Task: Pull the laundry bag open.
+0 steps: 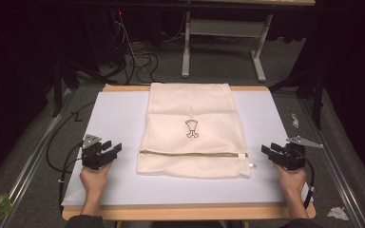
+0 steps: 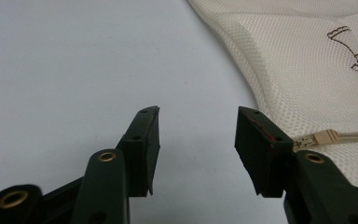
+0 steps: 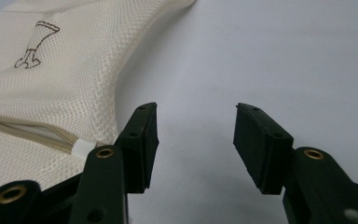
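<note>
Dark floor, loose cables and a pale table frame sit behind your work surface, a white mat (image 1: 114, 123) on a wooden board. At the centre of the mat lies the cream mesh laundry bag (image 1: 190, 128), flat, its far edge reaching toward twelve o'clock, with a small brown printed figure (image 1: 191, 128) in its middle and a zipper (image 1: 190, 153) running across near the six o'clock edge.

Your left gripper (image 1: 110, 151) rests at about eight o'clock from the bag, clear of the fabric, jaws standing wide with nothing between them; in the left gripper view the tan zipper end (image 2: 324, 136) lies just beyond the jaw nearer the bag. Your right gripper (image 1: 269, 150) sits at about four o'clock, likewise wide and empty, and in the right gripper view the white zipper end (image 3: 83, 149) is just beside its inner jaw.

If you mean to take the bag by its sides, watch the mesh: it is thin and lies flat, so a shallow pinch may catch one layer alone, or slip off and bunch the cloth. Closing unevenly could drag the bag askew across the smooth mat. A jaw could also snag the zipper.
</note>
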`<control>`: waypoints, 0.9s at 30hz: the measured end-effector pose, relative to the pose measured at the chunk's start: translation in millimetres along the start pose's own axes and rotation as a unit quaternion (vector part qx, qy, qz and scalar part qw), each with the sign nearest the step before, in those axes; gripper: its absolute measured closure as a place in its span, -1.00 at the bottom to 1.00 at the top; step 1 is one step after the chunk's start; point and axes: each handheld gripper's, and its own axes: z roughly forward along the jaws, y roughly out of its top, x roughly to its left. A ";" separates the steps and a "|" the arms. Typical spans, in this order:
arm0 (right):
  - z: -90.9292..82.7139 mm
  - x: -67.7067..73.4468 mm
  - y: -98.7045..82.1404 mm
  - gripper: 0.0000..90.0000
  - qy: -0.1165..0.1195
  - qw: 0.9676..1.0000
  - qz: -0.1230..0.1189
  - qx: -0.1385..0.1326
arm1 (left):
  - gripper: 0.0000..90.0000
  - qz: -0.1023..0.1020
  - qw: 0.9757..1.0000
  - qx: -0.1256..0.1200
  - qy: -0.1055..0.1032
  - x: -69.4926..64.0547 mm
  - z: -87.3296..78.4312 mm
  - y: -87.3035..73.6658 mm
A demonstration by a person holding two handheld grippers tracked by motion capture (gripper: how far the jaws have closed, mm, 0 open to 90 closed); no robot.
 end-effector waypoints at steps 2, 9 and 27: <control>1.0 0.5 -0.7 0.14 0.000 1.000 -0.002 -0.006 | 0.11 -0.001 1.000 0.001 -0.001 -0.4 2.1 -0.4; 6.1 -1.4 -4.0 0.14 -0.005 1.000 0.006 0.000 | 0.10 -0.001 1.000 0.002 0.003 -0.8 8.4 -1.4; 15.3 -3.6 -4.7 0.15 -0.023 1.000 -0.002 0.006 | 0.05 -0.001 1.000 -0.004 0.026 3.7 20.2 -5.2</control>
